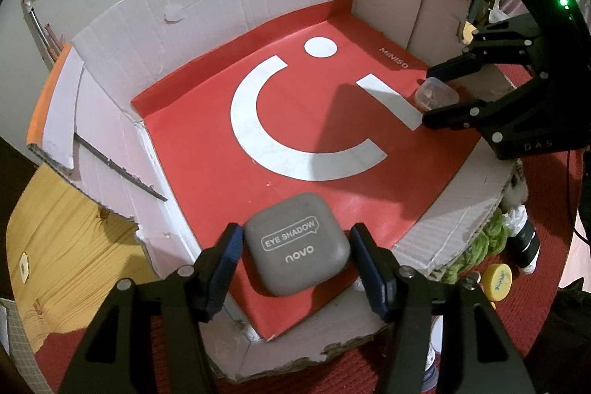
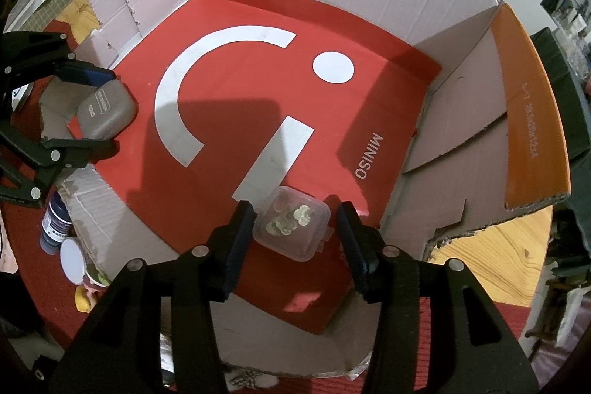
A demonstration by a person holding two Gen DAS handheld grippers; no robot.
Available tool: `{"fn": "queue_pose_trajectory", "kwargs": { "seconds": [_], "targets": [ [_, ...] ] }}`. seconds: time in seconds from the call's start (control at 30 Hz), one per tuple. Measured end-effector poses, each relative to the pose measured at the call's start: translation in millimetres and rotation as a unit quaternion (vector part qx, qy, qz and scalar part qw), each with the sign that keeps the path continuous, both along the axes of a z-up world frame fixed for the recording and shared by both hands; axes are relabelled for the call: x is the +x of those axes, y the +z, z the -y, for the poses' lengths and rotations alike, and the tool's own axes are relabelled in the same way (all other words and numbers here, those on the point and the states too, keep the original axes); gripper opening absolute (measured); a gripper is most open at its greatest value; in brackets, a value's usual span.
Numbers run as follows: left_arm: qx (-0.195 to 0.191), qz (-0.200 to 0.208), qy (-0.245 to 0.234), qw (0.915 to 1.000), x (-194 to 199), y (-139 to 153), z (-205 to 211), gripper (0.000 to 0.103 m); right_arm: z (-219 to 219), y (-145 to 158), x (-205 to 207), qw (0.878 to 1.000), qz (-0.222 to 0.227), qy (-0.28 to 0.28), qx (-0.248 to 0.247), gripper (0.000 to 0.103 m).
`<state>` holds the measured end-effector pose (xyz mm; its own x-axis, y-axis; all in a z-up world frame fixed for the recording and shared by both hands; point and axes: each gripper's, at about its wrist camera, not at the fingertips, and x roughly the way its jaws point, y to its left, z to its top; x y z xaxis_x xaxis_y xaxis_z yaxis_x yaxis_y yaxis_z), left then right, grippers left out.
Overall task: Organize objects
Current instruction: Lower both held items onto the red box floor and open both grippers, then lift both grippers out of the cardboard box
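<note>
Surface: your cardboard box [image 1: 207,10] has a red MINISO sheet [image 1: 207,150] as its floor.
Left gripper [image 1: 295,246]: your jaws stand apart around the grey eye-shadow case [image 1: 297,248], at the sheet's near edge, pads clear.
Right gripper [image 2: 295,231]: your jaws stand apart around the clear coin tub [image 2: 291,228], near the sheet's MINISO edge, not pressing.

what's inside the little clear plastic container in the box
A small heap of silvery coins shows through the clear container, which sits on the red sheet between the open right gripper pads. Whatever lies beneath the top coins is hidden.
</note>
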<state>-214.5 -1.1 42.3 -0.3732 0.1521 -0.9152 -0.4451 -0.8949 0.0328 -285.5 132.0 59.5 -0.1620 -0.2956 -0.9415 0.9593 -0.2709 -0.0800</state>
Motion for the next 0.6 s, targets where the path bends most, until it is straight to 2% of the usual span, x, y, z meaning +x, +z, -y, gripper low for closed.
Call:
{"fn": "queue_pose_trajectory", "kwargs": {
  "seconds": [0.3, 0.4, 0.53, 0.6],
  "targets": [
    [0.022, -0.011, 0.025, 0.9994, -1.0, 10.8, 5.0, 0.068, -31.2, 16.6, -3.9, 1.000, 0.010, -0.011, -0.016, 0.050],
    [0.031, -0.020, 0.034, 0.9987, 3.7, 18.7, 8.1, 0.068, -44.6, 30.2, -3.8, 0.999, 0.013, -0.018, -0.036, 0.050],
    [0.046, -0.045, 0.048, 0.9968, 7.4, 30.5, 10.3, 0.075, -65.8, 55.5, 1.0, 0.997, 0.016, -0.026, -0.072, 0.057],
    [0.057, -0.057, 0.057, 0.9951, 10.3, 35.9, 9.3, 0.076, -78.1, 68.9, 4.1, 0.995, 0.014, -0.031, -0.090, 0.057]
  ]
}}
